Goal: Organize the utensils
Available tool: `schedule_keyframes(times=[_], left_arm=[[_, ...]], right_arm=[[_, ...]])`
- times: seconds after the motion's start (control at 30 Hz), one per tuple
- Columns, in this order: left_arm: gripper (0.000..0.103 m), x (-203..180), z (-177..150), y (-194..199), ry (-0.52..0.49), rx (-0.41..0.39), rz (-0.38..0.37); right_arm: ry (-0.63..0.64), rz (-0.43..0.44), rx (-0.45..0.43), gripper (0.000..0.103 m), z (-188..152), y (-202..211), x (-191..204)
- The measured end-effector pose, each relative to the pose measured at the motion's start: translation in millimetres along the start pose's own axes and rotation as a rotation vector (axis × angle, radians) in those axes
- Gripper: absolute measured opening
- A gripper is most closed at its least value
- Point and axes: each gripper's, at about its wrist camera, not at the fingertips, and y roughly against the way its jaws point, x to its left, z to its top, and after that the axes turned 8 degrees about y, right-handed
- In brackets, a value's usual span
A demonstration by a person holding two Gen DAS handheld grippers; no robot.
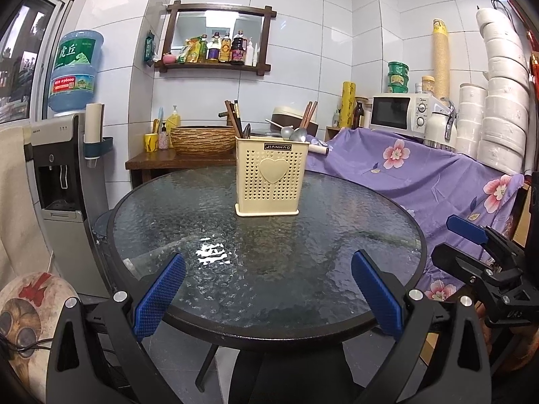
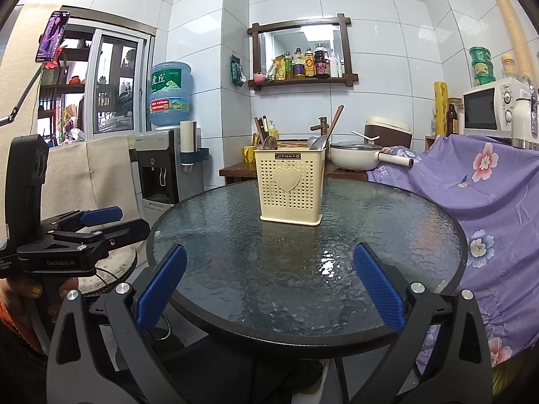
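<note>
A cream-yellow perforated plastic utensil holder (image 1: 271, 175) with a raised heart on its front and a small dark label near its rim stands upright on the far half of a round table (image 1: 215, 306) with a dark rim and a textured glass top. Inside the holder, brown wooden chopsticks (image 1: 233, 119) lean toward its left end, more brown chopsticks (image 1: 309, 113) rise at its right end, and grey metal spoons (image 1: 296, 133) poke up beside them with their bowls above the rim. The left hand-held gripper (image 1: 268, 288) hangs over the near edge of the table with its blue-padded fingers (image 1: 158, 298) spread wide apart and nothing between them, well apart from the holder. The right hand-held gripper (image 2: 269, 288) sits at the same near edge, likewise spread wide and holding nothing; the left wrist view also catches it at the right side of the frame. Behind the table, a purple cloth with pink flowers (image 1: 421, 175) drapes over furniture on the right, a white microwave (image 1: 401, 112) stands above it, and a water dispenser carrying a blue bottle (image 1: 75, 70) stands on the left
</note>
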Motion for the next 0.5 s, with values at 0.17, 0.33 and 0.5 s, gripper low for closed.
schedule_keyframes(times=[0.17,0.33,0.5], left_arm=[[0.097,-4.8,-0.8,-0.7,-0.02,0.001,0.017],[0.097,-5.0,-1.5,-1.2,-0.016,0.005,0.018],[0.097,-5.1,-1.6,-1.1,-0.016,0.005,0.018]], right_arm=[[-0.008,0.001,0.006,0.097,-0.3,-0.8,-0.4],[-0.007,0.002,0.007,0.097,0.5,-0.8,-0.6],[-0.008,0.003,0.007,0.097,0.7,-1.0,-1.0]])
